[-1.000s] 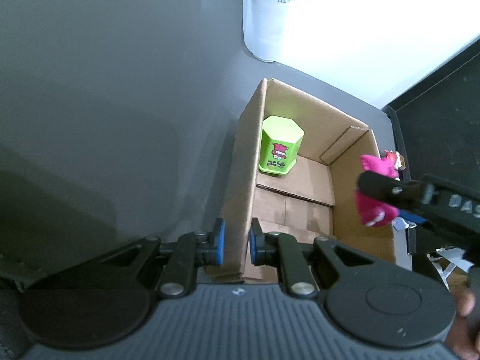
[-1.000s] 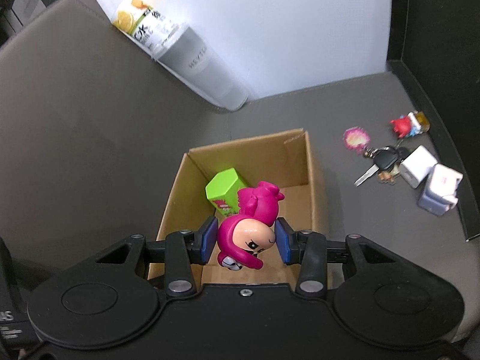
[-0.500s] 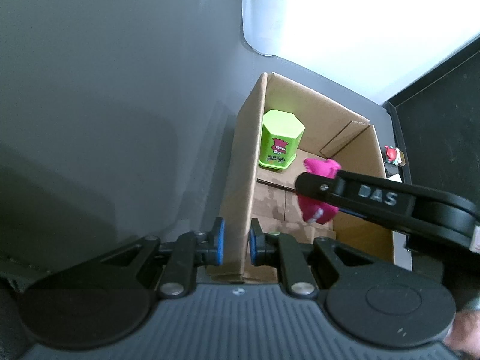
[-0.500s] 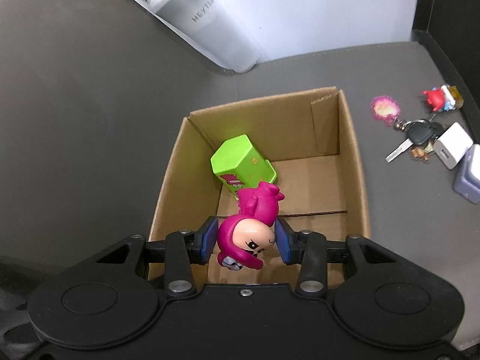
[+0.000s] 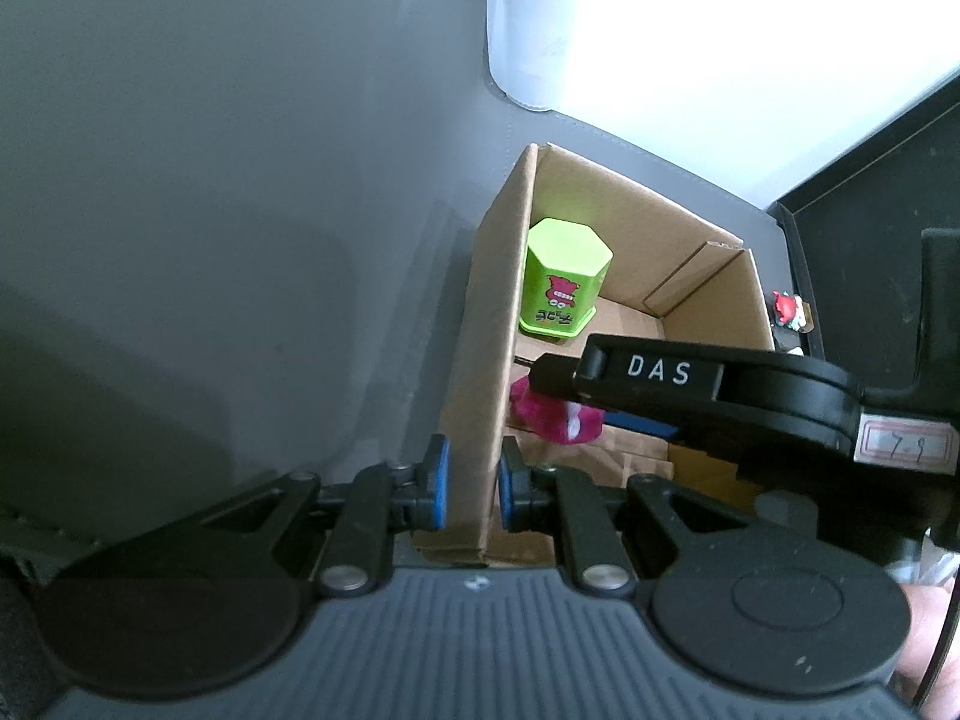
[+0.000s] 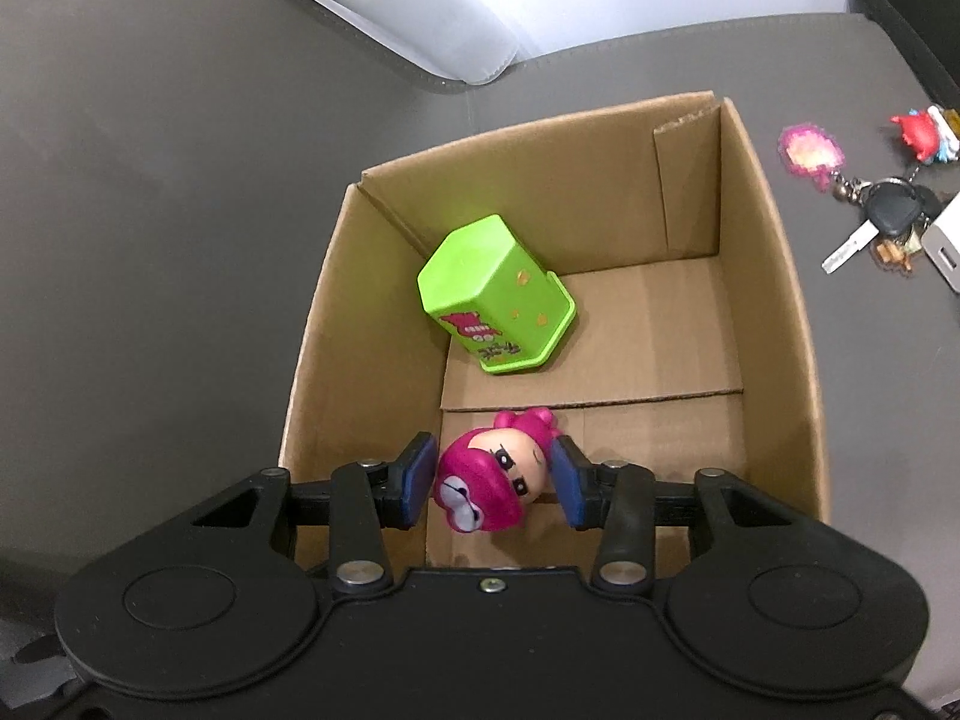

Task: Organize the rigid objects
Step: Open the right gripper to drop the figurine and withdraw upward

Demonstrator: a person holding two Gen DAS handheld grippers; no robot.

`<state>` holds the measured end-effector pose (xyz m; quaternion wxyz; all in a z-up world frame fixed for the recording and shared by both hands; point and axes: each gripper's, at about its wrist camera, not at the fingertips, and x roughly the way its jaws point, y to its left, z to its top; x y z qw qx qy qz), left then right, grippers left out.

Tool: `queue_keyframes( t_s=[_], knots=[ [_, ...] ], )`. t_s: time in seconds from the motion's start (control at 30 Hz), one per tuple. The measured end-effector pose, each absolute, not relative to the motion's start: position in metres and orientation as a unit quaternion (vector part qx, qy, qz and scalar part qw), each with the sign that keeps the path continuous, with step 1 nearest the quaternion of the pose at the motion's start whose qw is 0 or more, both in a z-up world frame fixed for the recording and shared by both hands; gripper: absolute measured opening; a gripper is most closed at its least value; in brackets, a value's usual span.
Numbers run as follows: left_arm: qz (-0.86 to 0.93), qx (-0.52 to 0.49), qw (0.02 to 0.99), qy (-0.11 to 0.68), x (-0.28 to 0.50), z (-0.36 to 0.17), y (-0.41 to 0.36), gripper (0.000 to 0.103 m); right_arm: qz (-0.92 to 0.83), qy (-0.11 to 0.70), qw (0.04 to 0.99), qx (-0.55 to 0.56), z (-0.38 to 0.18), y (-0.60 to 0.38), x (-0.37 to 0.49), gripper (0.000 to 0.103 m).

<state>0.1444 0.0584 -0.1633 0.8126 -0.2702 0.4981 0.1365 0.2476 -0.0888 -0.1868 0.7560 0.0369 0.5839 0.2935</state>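
My right gripper [image 6: 491, 483], jaws just opening, brackets the pink figure [image 6: 487, 483] inside the cardboard box [image 6: 774, 276]; green container [image 6: 495, 294] at twelve o'clock. My left gripper [image 5: 469, 483] pinches the box wall.

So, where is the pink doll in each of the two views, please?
Left wrist view: the pink doll is right of centre, low inside the cardboard box, partly hidden under the right tongs.
Right wrist view: it is low in the centre, between the blue pads.
Shared landmark: the green hexagonal container in the box.
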Motion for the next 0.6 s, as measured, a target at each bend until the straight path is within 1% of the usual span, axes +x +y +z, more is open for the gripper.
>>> queue_keyframes(
  t_s=[0.03, 0.07, 0.33, 0.6],
  knots=[
    [0.137, -0.27, 0.813, 0.498, 0.144, -0.163, 0.058, 0.014, 0.295, 0.585, 0.755, 0.039, -0.187, -0.089, 0.247, 0.047],
    [0.137, -0.269, 0.813, 0.498, 0.145, -0.163, 0.058, 0.014, 0.295, 0.585, 0.754, 0.043, -0.187, -0.09, 0.248, 0.047],
    [0.139, -0.268, 0.812, 0.499, 0.145, -0.163, 0.057, 0.014, 0.297, 0.577, 0.759, 0.052, -0.179, -0.095, 0.247, 0.047],
    [0.142, -0.261, 0.815, 0.497, 0.144, -0.163, 0.056, 0.014, 0.308, 0.549, 0.774, 0.067, -0.148, -0.119, 0.244, 0.047]
  ],
)
